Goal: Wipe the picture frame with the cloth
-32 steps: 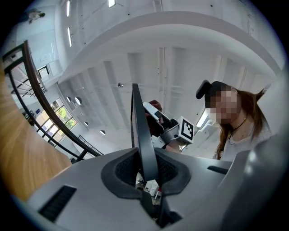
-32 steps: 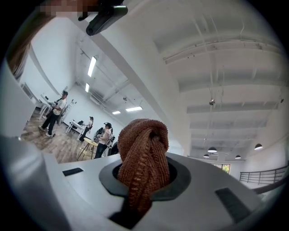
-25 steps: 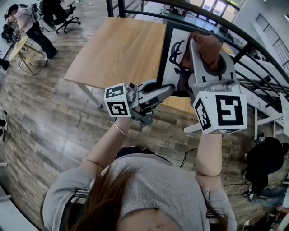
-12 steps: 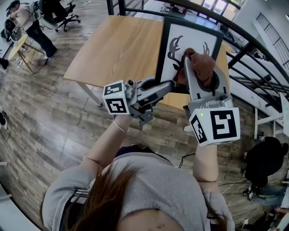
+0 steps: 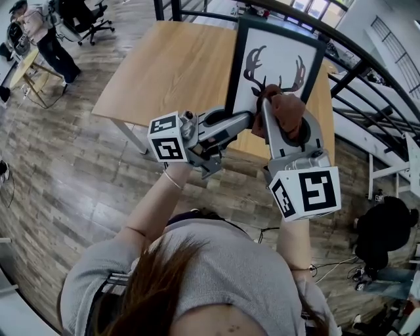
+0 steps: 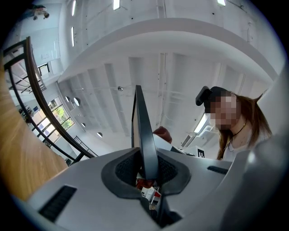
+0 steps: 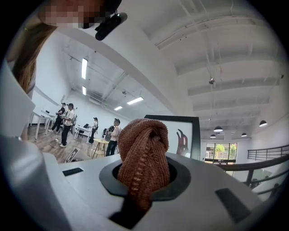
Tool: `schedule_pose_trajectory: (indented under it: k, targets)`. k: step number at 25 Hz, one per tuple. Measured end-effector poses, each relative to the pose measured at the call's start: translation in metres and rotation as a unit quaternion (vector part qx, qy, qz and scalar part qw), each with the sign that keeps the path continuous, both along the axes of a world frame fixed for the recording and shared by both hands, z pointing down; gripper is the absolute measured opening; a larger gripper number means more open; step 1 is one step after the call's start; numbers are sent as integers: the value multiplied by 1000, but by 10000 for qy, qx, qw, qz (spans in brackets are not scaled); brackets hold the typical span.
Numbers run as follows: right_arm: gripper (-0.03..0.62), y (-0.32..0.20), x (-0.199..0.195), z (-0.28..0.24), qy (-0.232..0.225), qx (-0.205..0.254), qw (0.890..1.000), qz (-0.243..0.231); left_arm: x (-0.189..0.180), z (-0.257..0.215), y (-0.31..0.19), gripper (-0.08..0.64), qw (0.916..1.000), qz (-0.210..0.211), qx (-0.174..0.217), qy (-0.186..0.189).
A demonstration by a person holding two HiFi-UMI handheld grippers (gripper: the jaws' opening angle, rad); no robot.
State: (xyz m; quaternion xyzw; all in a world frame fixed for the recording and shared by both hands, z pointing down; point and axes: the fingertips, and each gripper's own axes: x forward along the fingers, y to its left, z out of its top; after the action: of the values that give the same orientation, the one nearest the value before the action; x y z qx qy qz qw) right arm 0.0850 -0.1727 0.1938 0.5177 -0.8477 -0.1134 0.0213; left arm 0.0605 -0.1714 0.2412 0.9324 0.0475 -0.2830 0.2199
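A black picture frame [image 5: 240, 49] with a deer-antler print is held tilted above the wooden table [image 5: 177, 69]. My left gripper [image 5: 247, 121] is shut on the frame's lower left edge; in the left gripper view the dark frame edge [image 6: 145, 135] stands between the jaws. My right gripper [image 5: 283, 113] is shut on a bunched reddish-brown knitted cloth [image 5: 286, 109], which lies against the lower part of the print. In the right gripper view the cloth [image 7: 144, 158] fills the jaws and the frame [image 7: 180, 135] shows just behind it.
A black metal railing [image 5: 367, 72] runs along the table's far and right sides. Wood-plank floor lies below. People and office chairs [image 5: 85, 16] stand at the far left. A dark bag [image 5: 384, 233] lies on the floor at right.
My right gripper has drawn the cloth down the print toward me, uncovering the antlers. The left gripper and the frame have stayed where they were.
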Motion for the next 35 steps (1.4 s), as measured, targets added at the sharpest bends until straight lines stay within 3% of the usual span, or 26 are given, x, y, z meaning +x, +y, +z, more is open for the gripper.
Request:
schedule_pose_trajectory:
  k: [9, 15, 26, 31, 35]
  targets:
    - [74, 14, 8, 37, -343, -478, 9981, -201, 2, 3, -2, 49, 9997, -8, -165, 172]
    - [74, 16, 9, 49, -470, -669, 9964, -205, 1, 4, -4, 49, 9999, -65, -89, -27]
    - [74, 41, 8, 77, -86, -923, 9952, -310, -1, 7, -5, 49, 9990, -114, -355, 262]
    - [74, 58, 22, 50, -125, -589, 9979, -227, -2, 4, -3, 49, 9992, -62, -314, 256]
    - [74, 57, 44, -30, -271, 281, 9992, 101, -1, 5, -3, 49, 9998, -9, -199, 41]
